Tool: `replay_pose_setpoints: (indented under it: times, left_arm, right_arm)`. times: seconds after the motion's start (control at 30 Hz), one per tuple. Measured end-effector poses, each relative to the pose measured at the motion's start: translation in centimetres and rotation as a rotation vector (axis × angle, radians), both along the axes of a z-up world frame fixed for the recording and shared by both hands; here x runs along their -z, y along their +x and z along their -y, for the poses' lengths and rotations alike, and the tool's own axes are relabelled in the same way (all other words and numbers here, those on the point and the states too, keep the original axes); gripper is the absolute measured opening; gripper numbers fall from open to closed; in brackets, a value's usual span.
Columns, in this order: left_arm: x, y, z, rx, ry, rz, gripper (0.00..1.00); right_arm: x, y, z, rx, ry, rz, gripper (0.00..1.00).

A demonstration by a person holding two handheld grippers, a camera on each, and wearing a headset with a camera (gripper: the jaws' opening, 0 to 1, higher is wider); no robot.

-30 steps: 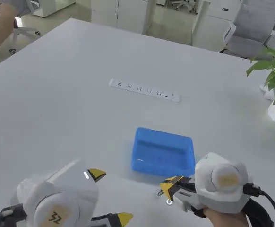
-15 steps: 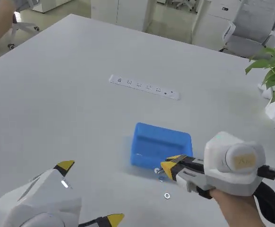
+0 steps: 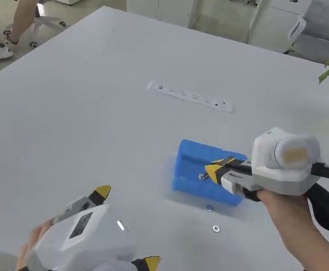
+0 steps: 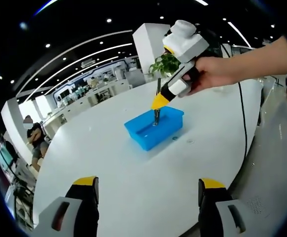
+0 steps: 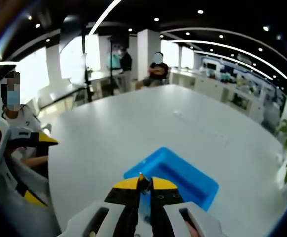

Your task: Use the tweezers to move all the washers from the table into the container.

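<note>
Office bench, blue container.
Tweezers are pinched by right gripper above container; left gripper is held spread; two washers are seen beside container.

right gripper moved off the table in front of the blue container, now above it, tweezers tips down inside its walls

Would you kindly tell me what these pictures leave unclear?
Whether the tweezers hold a washer: head view, tip too small; right gripper view, right tool hides it.
Inside the container: head view, right tool covers part.
The left tool: head view, bottom edge cuts it.
</note>
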State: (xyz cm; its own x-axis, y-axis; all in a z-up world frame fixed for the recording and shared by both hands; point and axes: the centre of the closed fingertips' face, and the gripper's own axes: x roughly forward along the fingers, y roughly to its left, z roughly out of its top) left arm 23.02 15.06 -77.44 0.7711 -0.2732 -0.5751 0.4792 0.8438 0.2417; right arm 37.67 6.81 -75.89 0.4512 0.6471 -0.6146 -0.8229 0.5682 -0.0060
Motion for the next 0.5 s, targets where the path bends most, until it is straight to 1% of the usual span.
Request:
replay_pose_setpoints:
  times: [0.07, 0.1, 0.13, 0.17, 0.2, 0.23, 0.27, 0.33, 0.4, 0.47, 0.5]
  left_arm:
    - [0.0, 0.0, 0.0, 0.001, 0.005, -0.001, 0.87]
    - [0.0, 0.0, 0.0, 0.000, 0.001, -0.001, 0.88]
    - [-0.1, 0.1, 0.1, -0.001, -0.012, 0.003, 0.90]
    - [-0.3, 0.2, 0.2, -0.006, -0.045, 0.008, 0.92]
    - [-0.4, 0.2, 0.3, -0.010, -0.060, 0.007, 0.93]
    - [-0.5, 0.4, 0.1, -0.026, -0.068, 0.011, 0.94]
    - [-0.4, 0.4, 0.1, -0.025, -0.062, 0.009, 0.95]
    - [-0.3, 0.4, 0.1, -0.027, -0.056, 0.008, 0.97]
    - [-0.4, 0.5, 0.3, -0.027, -0.073, 0.015, 0.99]
    - [-0.7, 0.6, 0.4, -0.029, -0.097, 0.025, 0.99]
    - [-0.8, 0.6, 0.4, -0.031, -0.103, 0.027, 0.99]
  right_arm:
    - [0.7, 0.4, -0.2, 0.000, -0.016, -0.012, 0.03]
    - [1.2, 0.9, -0.2, -0.007, -0.028, -0.018, 0.03]
    - [1.5, 1.0, -0.3, -0.012, -0.036, -0.026, 0.03]
    - [1.9, 1.2, -0.5, -0.017, -0.044, -0.027, 0.03]
    - [2.2, 1.2, -0.6, -0.020, -0.049, -0.031, 0.03]
    - [2.7, 1.2, -0.7, -0.024, -0.058, -0.044, 0.03]
    - [3.0, 1.3, -0.8, -0.026, -0.063, -0.046, 0.03]
    - [3.7, 1.5, -1.0, -0.028, -0.066, -0.071, 0.03]
    - [4.2, 1.7, -1.1, -0.025, -0.073, -0.080, 0.04]
    - [4.7, 1.7, -1.1, -0.028, -0.088, -0.086, 0.04]
    - [4.8, 1.7, -1.4, -0.032, -0.094, -0.087, 0.04]
